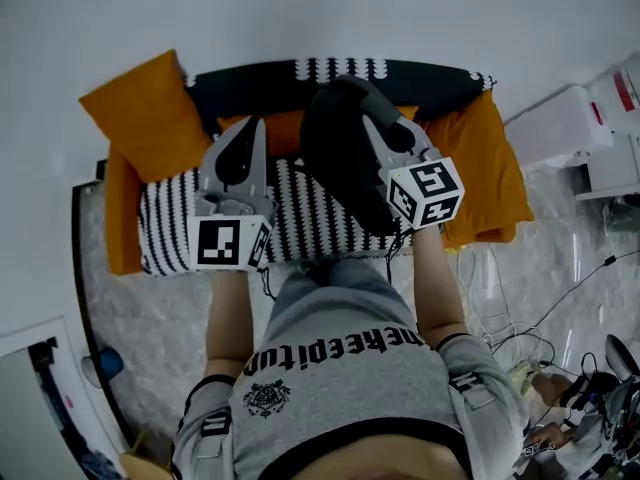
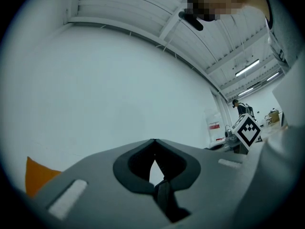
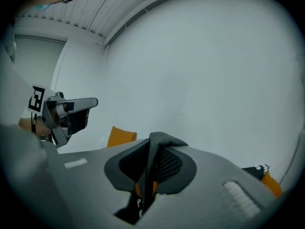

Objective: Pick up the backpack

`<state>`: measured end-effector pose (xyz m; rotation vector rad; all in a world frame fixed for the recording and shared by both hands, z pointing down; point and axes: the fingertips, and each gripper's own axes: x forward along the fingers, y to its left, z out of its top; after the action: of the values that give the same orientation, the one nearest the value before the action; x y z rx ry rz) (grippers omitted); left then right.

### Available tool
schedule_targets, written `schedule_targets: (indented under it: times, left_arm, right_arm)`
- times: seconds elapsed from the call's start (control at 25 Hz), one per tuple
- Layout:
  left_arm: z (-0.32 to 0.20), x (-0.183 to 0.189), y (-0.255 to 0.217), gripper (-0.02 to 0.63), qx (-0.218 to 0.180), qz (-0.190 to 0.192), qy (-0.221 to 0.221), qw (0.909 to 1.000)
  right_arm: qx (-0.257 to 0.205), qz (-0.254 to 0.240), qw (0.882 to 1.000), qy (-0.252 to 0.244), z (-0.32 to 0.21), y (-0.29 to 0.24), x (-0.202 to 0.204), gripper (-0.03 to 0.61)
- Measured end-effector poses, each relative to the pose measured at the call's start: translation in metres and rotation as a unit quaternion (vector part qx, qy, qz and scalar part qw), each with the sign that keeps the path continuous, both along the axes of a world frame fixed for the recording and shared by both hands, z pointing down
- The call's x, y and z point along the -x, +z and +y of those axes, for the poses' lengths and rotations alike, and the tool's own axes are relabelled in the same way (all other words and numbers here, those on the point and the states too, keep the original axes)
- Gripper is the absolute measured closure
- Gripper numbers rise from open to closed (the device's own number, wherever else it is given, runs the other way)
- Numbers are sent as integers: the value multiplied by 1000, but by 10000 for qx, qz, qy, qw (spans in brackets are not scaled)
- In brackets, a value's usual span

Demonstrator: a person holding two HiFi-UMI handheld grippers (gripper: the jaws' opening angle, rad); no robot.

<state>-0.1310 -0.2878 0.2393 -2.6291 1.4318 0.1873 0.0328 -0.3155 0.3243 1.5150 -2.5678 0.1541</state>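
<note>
The right tool (image 1: 372, 118) (image 3: 151, 144) pinches a dark strap (image 3: 153, 163) of the black backpack (image 1: 338, 163) between its jaws. The backpack hangs under this tool, over the right part of the sofa's striped cover (image 1: 305, 213), between the orange cushions (image 1: 150, 113). The left tool (image 1: 243, 138) (image 2: 153, 146) is to the left of it, over the same cover. Its jaws are pressed together at the tips and hold nothing. Both tools point to the far white wall (image 2: 119, 89).
</note>
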Motion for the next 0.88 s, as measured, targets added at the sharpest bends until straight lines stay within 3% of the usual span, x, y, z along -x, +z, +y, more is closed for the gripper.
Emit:
schedule_targets:
  times: [0.88]
  left_arm:
    - [-13,-15,-13,594,-128,-230,73,9996]
  right_arm:
    - [-746,-268,9962,352,19,-74,-31,541]
